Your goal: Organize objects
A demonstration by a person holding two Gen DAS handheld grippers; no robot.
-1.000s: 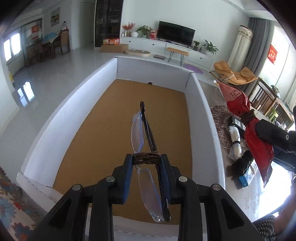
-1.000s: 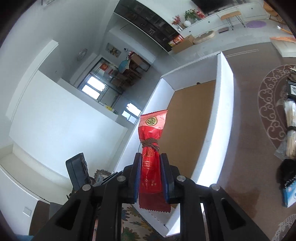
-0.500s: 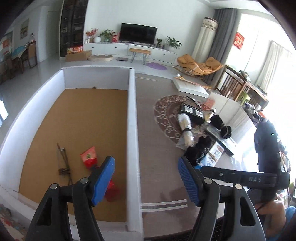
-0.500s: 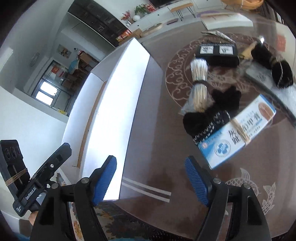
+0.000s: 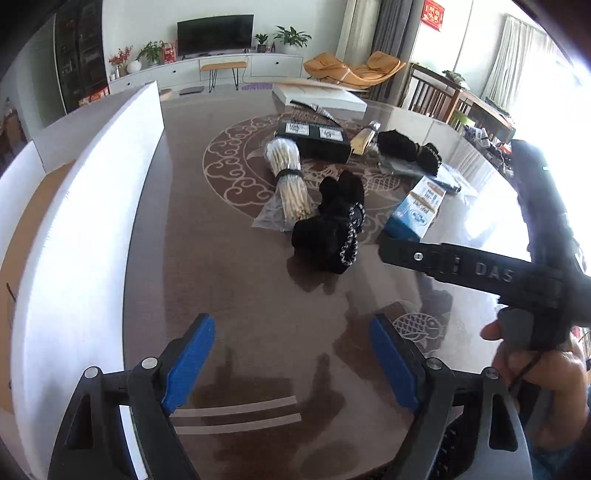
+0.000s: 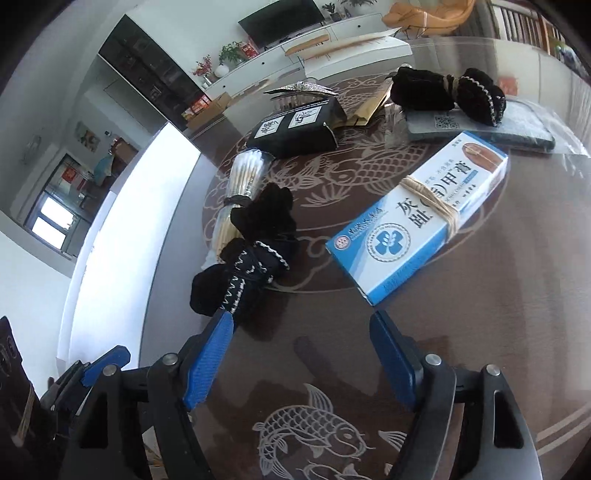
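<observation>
Behind the dark patterned table (image 5: pixel 229 280) lies a bright living room with a TV (image 5: pixel 215 30), a white cabinet and an orange lounge chair (image 5: pixel 351 68). Along the table's left edge stands a white-walled box (image 5: pixel 85 206) with a brown floor.

Near the table's middle lie the things to sort. A bundle of sticks (image 5: pixel 290 181) in clear wrap lies beside a black packet (image 5: pixel 314 137) with two white labels, which sits toward the far edge. Touching the sticks on their near side is a black sock bundle (image 5: pixel 332 229) with white stitching. To its right lies a blue and white box (image 6: pixel 421 218) tied with string, apart from the socks. Farther toward the far right edge, a second black sock bundle (image 6: pixel 447 94) rests on a flat grey packet (image 6: pixel 480 129). A tan sleeve (image 6: pixel 371 107) lies between that and the black packet.

The left gripper (image 5: pixel 291 363) hangs over bare table near the front edge, its jaws opening with nothing between them. The right gripper (image 6: pixel 301 354) points down just short of the near sock bundle and the box; its jaws are opening too, empty, with the left blue pad close to the socks. In the left view a hand (image 5: pixel 546 373) holds the right gripper's black body at the right side.
</observation>
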